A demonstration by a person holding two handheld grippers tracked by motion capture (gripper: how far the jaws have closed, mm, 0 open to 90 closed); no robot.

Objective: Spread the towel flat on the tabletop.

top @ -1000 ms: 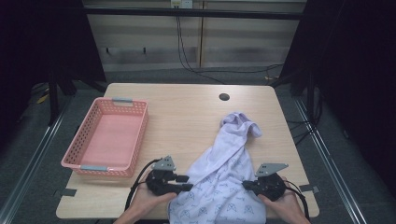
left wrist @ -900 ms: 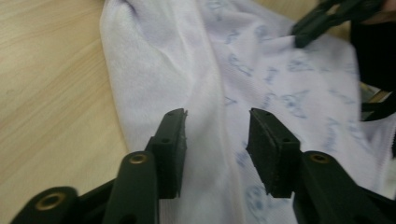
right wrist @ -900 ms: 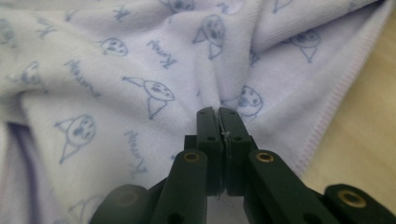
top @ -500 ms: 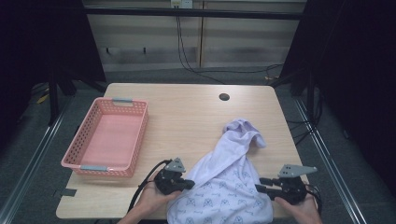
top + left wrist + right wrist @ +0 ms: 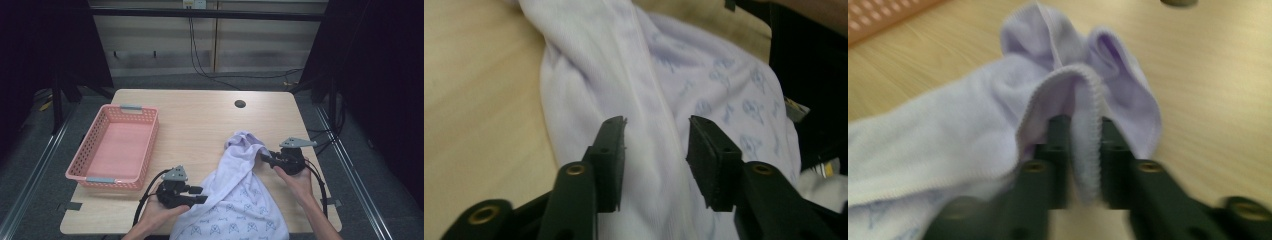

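Observation:
A pale lilac garment (image 5: 235, 200) with a faint print lies crumpled on the wooden table (image 5: 200, 125) and hangs over its front edge. My right gripper (image 5: 264, 159) is at the bunched far end and is shut on a ribbed hem (image 5: 1087, 100), which stands pinched between its jaws (image 5: 1084, 125). My left gripper (image 5: 197, 195) rests at the garment's left edge near the table front. Its jaws (image 5: 656, 145) have just been opening and stand apart, with a fold of the cloth (image 5: 649, 75) lying between them, not pressed.
A pink plastic basket (image 5: 150, 145) with nothing in it stands on the left of the table. A dark round hole (image 5: 240, 104) sits near the far edge. Bare wood lies between basket and garment. The surroundings beyond the table are dark, with cables along the back wall.
My right gripper has moved from the table's front right corner away from the person to the garment's bunched far end and closed on the hem. The left gripper's jaws have parted.

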